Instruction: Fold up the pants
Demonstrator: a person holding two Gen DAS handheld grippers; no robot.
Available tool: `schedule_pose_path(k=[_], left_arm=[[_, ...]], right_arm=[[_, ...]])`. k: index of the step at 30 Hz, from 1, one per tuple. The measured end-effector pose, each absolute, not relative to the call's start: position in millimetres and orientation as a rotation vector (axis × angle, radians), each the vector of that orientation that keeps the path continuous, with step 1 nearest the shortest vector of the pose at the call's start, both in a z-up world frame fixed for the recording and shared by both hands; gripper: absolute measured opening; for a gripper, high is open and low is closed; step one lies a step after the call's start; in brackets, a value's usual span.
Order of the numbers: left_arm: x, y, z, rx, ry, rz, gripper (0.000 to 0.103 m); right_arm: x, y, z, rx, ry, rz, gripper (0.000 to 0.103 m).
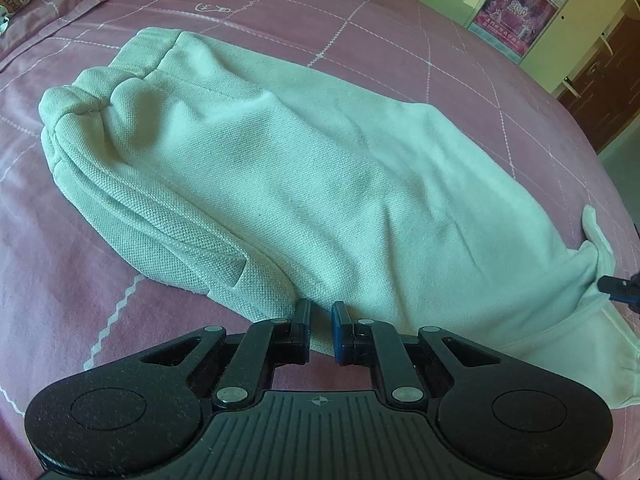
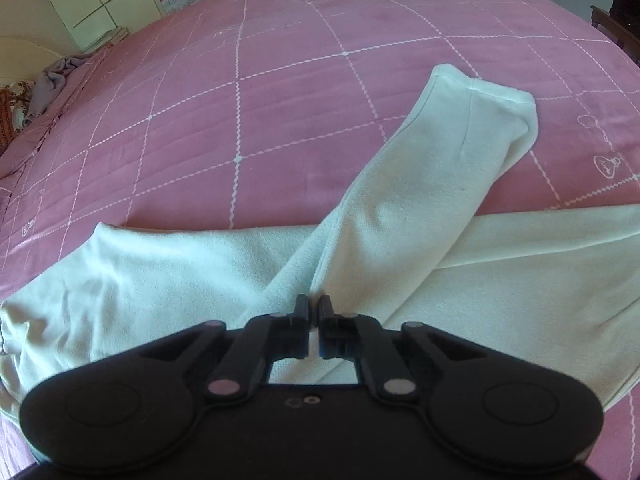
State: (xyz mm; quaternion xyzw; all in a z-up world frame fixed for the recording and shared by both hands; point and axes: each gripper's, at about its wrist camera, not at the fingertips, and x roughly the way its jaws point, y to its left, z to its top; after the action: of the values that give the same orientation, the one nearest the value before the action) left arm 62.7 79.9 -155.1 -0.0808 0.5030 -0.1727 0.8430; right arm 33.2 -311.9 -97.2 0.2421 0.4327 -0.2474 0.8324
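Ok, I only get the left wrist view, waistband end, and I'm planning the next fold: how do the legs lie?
Observer: One leg lies slantwise across the other, and its cuff rests on the bed beyond the pants.
Operator: Is the right tool gripping anything?
Observer: Yes, the right tool looks shut on the crease of that upper leg.
Operator: Anything else near the legs?
Observer: Only a crumpled grey cloth at the bed's far left edge, apart from the pants.
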Motion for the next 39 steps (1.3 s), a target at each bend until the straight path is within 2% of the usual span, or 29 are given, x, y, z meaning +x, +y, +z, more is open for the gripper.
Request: schedule_pose_path(k=[6,12,13,14,16,18,20,21,22,27,30,33,35,37,39], left_arm=[[64,82,-156,-0.173,1.062,-0.372,0.011],[63,74,-154,-0.132,1.057,-0.368,0.011],[63,74,-153,-0.126,1.057,-0.366,0.011],[63,72,-152,-0.123,1.058,-0.363,0.011],[63,70,-149,-0.118,1.057,-0.354,0.012],[62,67,-147,-0.112,1.052,-0.345,0.012],[60,65,-147,-0.114,1.052,-0.345,0.012],[60,65,-148,-0.112,1.05,-0.343,0.012],[59,66,-148,-0.113,1.047,-0.341,0.012],[60,68,-150,-0.131,1.057,-0.334,0.012],[62,68,-151,-0.13,1.06,-0.333,0.012],[62,67,-152,-0.13,1.057,-0.331,0.012],[61,67,-152,-0.13,1.055,-0.33,0.012],[60,67,-152,-0.127,1.052,-0.33,0.012],[60,66,-152,-0.123,1.051,-0.332,0.012]], right_arm=[[-42,-305,-79,0.544,0.82,-0.471,0.004],[-70,-308,-140,0.577,0.957,-0.508,0.006],[-70,-308,-138,0.584,0.938,-0.521,0.017],[-69,-308,-133,0.593,0.923,-0.528,0.022],[-67,-310,-116,0.563,0.879,-0.523,0.024],[-61,-315,-102,0.481,0.856,-0.542,0.033],[-47,-326,-96,0.432,0.862,-0.569,0.058],[-39,-334,-96,0.408,0.866,-0.579,0.061],[-28,-339,-97,0.38,0.873,-0.594,0.061],[15,-370,-111,0.36,0.913,-0.691,0.044],[30,-383,-119,0.399,0.929,-0.702,0.044],[48,-381,-130,0.299,0.992,-0.711,0.043],[52,-379,-134,0.249,1.019,-0.713,0.03],[45,-385,-130,0.278,1.0,-0.7,0.006],[30,-390,-121,0.316,0.959,-0.691,0.005]])
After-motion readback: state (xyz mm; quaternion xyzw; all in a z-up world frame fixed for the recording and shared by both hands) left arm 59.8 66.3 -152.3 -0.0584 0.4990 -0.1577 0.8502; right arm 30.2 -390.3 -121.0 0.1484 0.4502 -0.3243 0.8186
